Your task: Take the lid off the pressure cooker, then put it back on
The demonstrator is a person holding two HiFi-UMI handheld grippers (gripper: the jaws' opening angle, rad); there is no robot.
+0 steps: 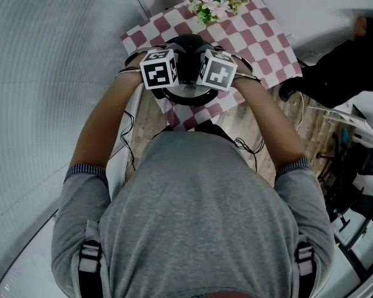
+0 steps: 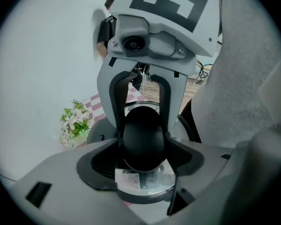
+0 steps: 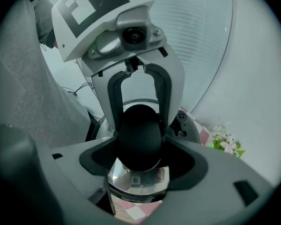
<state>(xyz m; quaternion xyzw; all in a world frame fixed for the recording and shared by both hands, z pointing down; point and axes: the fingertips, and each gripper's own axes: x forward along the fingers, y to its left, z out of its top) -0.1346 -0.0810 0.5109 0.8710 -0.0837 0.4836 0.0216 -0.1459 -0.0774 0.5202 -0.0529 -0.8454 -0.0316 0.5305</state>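
Observation:
The pressure cooker (image 1: 188, 98) stands on a checked cloth, with its glass lid (image 2: 143, 184) on it. Both grippers come down on the lid's black knob (image 2: 141, 137) from opposite sides, their marker cubes side by side in the head view. My left gripper (image 2: 141, 146) has the knob between its jaws, which stand close at either side; I see no firm press. My right gripper (image 3: 139, 142) flanks the same knob (image 3: 139, 135) in the same way. From each gripper view, the other gripper's fingers (image 2: 116, 104) reach down around the knob.
The red and white checked cloth (image 1: 261, 36) covers a small table. A bunch of artificial flowers (image 1: 212, 2) lies at its far edge. Cables run over the wooden floor (image 1: 261, 129) near the table. A person in dark clothes (image 1: 342, 67) is at the right.

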